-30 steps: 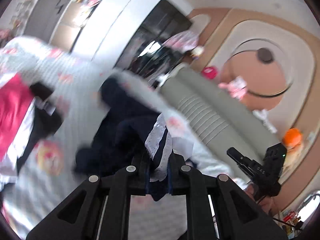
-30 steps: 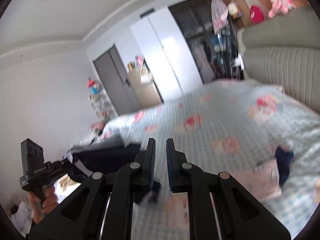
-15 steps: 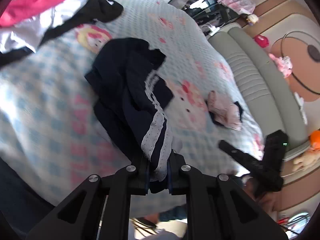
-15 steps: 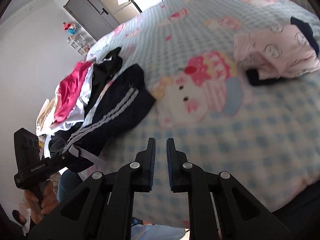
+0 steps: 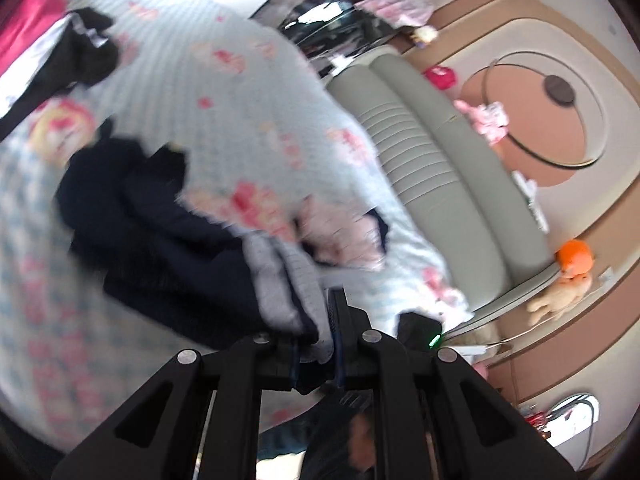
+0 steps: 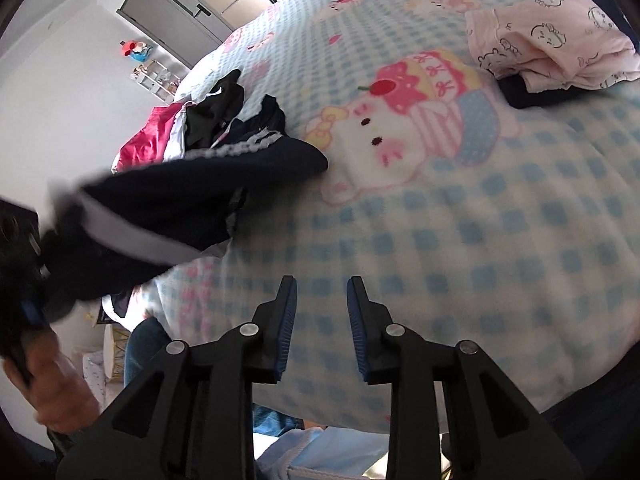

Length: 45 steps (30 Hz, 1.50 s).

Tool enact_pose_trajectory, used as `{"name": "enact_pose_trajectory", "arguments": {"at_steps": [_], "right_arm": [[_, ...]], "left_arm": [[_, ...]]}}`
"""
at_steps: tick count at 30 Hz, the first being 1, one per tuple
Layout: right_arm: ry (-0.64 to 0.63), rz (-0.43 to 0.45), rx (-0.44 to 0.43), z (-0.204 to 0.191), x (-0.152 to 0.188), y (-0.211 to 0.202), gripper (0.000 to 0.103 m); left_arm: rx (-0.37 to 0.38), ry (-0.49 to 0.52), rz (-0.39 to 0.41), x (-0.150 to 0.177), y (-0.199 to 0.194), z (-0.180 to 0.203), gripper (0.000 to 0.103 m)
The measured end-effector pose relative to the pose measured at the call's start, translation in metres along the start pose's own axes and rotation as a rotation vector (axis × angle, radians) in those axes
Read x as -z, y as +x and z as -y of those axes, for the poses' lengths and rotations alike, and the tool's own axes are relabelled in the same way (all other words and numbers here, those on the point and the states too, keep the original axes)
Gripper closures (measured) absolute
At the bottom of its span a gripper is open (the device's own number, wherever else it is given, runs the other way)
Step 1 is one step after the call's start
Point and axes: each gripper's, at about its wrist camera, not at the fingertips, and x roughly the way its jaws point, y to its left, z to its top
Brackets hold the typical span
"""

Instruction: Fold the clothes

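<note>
A dark navy garment (image 5: 168,224) with white lace stripes lies stretched over the cartoon-print bedspread (image 5: 224,92). My left gripper (image 5: 316,344) is shut on its striped edge near the bed's front. In the right wrist view the same navy garment (image 6: 208,184) trails from the bed down to the left gripper at the frame's left edge, held by a hand (image 6: 52,392). My right gripper (image 6: 320,320) hovers open above the blue-checked bedspread (image 6: 480,248), with nothing between its fingers.
A folded pink printed garment (image 6: 556,52) on a dark piece lies at the far right of the bed. A heap of red, white and black clothes (image 6: 180,132) sits at the far left. A grey padded headboard (image 5: 432,160) and soft toys (image 5: 568,276) flank the bed.
My right gripper has opened and dropped closer to the bedspread. My left gripper has pulled the navy garment toward the bed's front edge, still shut on it.
</note>
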Motion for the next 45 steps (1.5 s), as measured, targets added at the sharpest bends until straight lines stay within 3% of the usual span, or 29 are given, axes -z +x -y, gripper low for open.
{"name": "enact_pose_trajectory", "arguments": {"at_steps": [4,6,9,11,13,15,18,23,25,28,31,33,34,35,38,41,42,43,45], "right_arm": [[0.012,0.045,-0.053,-0.005,-0.002,-0.013,0.058],[0.023,0.088,-0.049,-0.001,-0.004,-0.027,0.049],[0.064,0.134,-0.017,0.018,-0.007,-0.047,0.048],[0.102,0.136,0.022,0.034,-0.004,-0.053,0.047],[0.132,0.127,0.024,0.046,0.000,-0.055,0.046],[0.146,0.107,0.012,0.053,0.005,-0.052,0.046],[0.142,0.090,0.017,0.054,0.010,-0.047,0.046],[0.120,0.055,-0.065,0.050,0.012,-0.039,0.044],[0.084,0.000,-0.086,0.042,0.014,-0.025,0.044],[0.040,-0.052,-0.088,0.027,0.019,-0.005,0.043],[0.020,-0.075,-0.040,0.022,0.021,0.013,0.032],[0.040,-0.089,0.069,0.030,0.020,0.023,0.036],[0.059,-0.081,0.075,0.035,0.018,0.021,0.041],[0.078,-0.073,0.079,0.039,0.016,0.019,0.046],[0.102,-0.039,0.067,0.048,0.012,0.008,0.045],[0.083,-0.055,0.054,0.049,0.008,0.012,0.045],[0.084,-0.071,0.028,0.049,0.007,0.017,0.045],[0.087,-0.102,0.004,0.046,0.007,0.024,0.045],[0.078,-0.154,-0.027,0.039,0.008,0.037,0.045]], "left_arm": [[-0.106,0.164,-0.104,-0.004,0.034,0.036,0.090],[-0.119,0.165,-0.176,0.011,0.054,0.032,0.090],[-0.138,0.165,-0.282,0.033,0.085,0.025,0.088],[-0.146,0.161,-0.345,0.046,0.103,0.020,0.080],[-0.127,0.128,-0.350,0.056,0.104,0.011,0.059],[-0.107,0.092,-0.319,0.061,0.095,0.000,0.058],[-0.103,0.027,-0.201,0.055,0.062,-0.023,0.058],[-0.316,-0.114,-0.050,0.038,0.011,-0.094,0.060],[-0.349,-0.176,-0.022,0.035,-0.002,-0.121,0.060],[-0.366,-0.217,-0.007,0.032,-0.007,-0.145,0.060],[-0.409,-0.192,-0.028,0.030,0.007,-0.157,0.060],[-0.431,-0.188,-0.041,0.026,0.017,-0.165,0.060],[-0.436,-0.193,-0.046,0.023,0.021,-0.169,0.060],[-0.427,-0.200,-0.043,0.020,0.023,-0.171,0.060],[-0.388,-0.181,-0.048,0.016,0.036,-0.166,0.060],[-0.334,-0.174,-0.103,0.017,0.058,-0.160,0.060],[-0.325,-0.170,-0.110,0.018,0.063,-0.156,0.064],[-0.328,-0.155,-0.112,0.018,0.065,-0.152,0.080],[-0.326,-0.149,-0.100,0.016,0.062,-0.146,0.094]]}}
